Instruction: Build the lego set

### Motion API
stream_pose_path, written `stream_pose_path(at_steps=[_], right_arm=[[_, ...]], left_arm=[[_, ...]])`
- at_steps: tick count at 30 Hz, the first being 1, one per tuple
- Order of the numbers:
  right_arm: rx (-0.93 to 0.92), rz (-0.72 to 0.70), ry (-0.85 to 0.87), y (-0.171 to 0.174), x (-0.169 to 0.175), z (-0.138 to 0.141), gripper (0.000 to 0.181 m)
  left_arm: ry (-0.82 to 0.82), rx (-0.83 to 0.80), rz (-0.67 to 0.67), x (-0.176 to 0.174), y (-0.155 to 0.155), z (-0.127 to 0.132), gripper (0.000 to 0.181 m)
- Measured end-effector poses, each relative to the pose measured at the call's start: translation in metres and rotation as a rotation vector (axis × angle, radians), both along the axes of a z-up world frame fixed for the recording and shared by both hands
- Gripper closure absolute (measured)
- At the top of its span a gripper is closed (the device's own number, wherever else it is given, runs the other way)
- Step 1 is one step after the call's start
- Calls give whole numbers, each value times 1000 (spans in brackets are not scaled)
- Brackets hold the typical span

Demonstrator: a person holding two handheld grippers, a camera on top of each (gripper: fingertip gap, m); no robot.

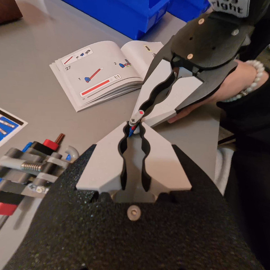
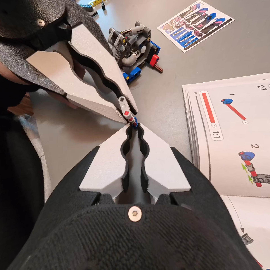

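Note:
A small sub-assembly hangs between my two grippers, which meet tip to tip above the grey table. It is a red axle with a blue connector (image 1: 132, 130) and a light grey short beam (image 1: 137, 116). My left gripper (image 1: 133, 126) is shut on the blue and red end. My right gripper (image 2: 134, 126) is shut on the same small piece (image 2: 135, 123). The grey beam (image 2: 124, 105) sticks out beside the fingertips. The right gripper's fingers (image 1: 154, 93) come in from the upper right. The part-built grey model (image 1: 33, 165) lies to the left and also shows in the right wrist view (image 2: 134, 48).
An open instruction booklet (image 1: 102, 76) lies on the table beyond the grippers; it also shows in the right wrist view (image 2: 227, 138). A sticker sheet (image 2: 195, 24) lies past the model. Blue bins (image 1: 124, 14) stand at the back. A hand (image 1: 233, 87) holds the right gripper.

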State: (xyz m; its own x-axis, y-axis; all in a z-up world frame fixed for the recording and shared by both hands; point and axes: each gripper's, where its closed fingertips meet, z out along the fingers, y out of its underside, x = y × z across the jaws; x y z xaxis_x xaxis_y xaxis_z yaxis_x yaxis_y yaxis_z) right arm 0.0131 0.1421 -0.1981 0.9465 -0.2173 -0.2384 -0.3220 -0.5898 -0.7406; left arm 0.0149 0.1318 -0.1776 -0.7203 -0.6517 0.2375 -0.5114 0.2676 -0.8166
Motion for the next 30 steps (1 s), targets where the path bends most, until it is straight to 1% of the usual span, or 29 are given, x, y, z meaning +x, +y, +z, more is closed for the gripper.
stream_pose_path(at_steps=[2, 8, 13, 17, 21, 27, 30], right_arm=[[-1, 0, -3, 0, 0, 0, 176], [-2, -40, -4, 1, 1, 0, 175], [-4, -42, -13, 1, 1, 0, 176], [-10, -45, -34, 1, 2, 0, 176], [-12, -43, -38, 1, 1, 0, 176], [-14, -38, -44, 1, 0, 0, 176], [-15, -37, -49, 1, -1, 0, 175]], left_arm=[[49, -57, 29, -1, -1, 1, 170], [203, -251, 195, 1, 1, 2, 173], [319, -407, 224, 2, -1, 3, 175], [354, -457, 226, 1, -2, 3, 174], [432, -572, 249, 0, 0, 4, 173], [399, -542, 264, 0, 0, 4, 173], [325, -441, 264, 1, 0, 4, 174]])
